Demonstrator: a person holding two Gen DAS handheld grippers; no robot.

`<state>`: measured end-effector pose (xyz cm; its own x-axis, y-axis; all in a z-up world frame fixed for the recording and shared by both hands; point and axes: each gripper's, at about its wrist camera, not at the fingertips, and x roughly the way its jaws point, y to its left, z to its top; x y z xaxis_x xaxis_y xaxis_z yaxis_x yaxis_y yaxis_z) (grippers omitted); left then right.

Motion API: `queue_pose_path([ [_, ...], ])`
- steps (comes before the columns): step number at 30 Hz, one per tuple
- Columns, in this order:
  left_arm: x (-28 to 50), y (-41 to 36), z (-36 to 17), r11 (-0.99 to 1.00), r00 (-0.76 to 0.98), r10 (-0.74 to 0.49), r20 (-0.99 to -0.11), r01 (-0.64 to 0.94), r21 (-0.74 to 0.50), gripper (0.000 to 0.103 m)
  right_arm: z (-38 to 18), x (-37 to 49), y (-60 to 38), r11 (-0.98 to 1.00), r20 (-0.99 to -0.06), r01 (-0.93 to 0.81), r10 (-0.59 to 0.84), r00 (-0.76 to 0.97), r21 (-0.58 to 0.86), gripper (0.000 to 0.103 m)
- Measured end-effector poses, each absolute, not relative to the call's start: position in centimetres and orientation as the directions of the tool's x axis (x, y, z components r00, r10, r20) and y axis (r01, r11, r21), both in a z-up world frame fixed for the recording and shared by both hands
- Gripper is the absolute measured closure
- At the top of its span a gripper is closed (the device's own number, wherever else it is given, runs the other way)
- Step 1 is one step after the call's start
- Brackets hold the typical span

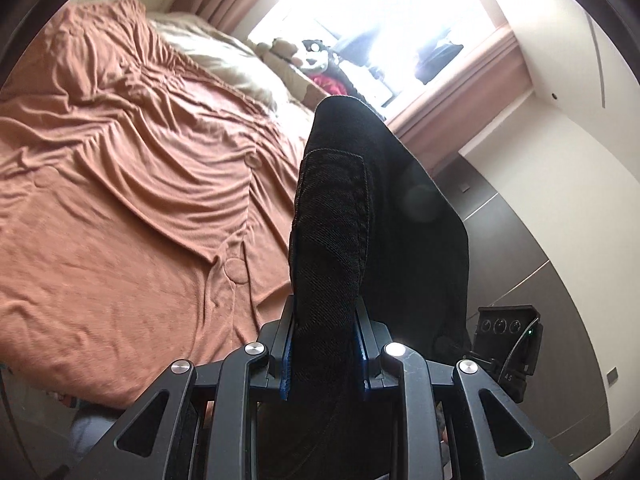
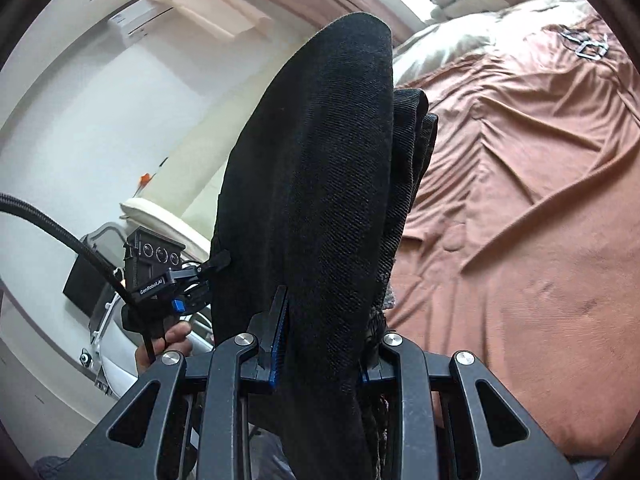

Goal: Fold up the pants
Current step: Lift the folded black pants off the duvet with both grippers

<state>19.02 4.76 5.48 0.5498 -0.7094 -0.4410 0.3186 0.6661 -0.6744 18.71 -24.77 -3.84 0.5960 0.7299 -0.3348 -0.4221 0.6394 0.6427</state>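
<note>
Now the pants (image 1: 360, 208) are pinched in both the left gripper (image 1: 325, 320) and the right gripper (image 2: 320, 320) and held up clear of the bed (image 1: 120, 184). Thick bunched layers could be let slip, so that the fold is spoiled.

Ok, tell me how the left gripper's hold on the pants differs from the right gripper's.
The left gripper clamps a seamed, stitched edge of the black pants; the right gripper clamps a smooth, rounded fold. Beside the left grip the cloth hangs as one sheet; beside the right grip several layers bunch. Both are shut on the pants, held up off the orange bedspread.
</note>
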Motion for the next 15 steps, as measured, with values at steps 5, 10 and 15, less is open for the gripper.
queue_pose_path([
  [5,16.6,6.3,8.1,0.674,0.582,-0.699,-0.416,0.340,-0.656,0.078,-2.4,17.3,-23.5,0.629,-0.308,-0.463,0.743,0.595,0.624,0.079],
  [10,14.8,8.2,10.4,0.680,0.610,-0.689,-0.391,0.357,-0.641,0.078,-1.3,16.5,-22.0,0.614,-0.277,-0.505,0.759,0.590,0.607,0.079],
  [15,14.3,10.5,12.3,0.670,0.631,-0.688,-0.359,0.362,-0.649,0.078,-0.8,17.1,-20.2,0.598,-0.261,-0.534,0.775,0.575,0.599,0.079],
])
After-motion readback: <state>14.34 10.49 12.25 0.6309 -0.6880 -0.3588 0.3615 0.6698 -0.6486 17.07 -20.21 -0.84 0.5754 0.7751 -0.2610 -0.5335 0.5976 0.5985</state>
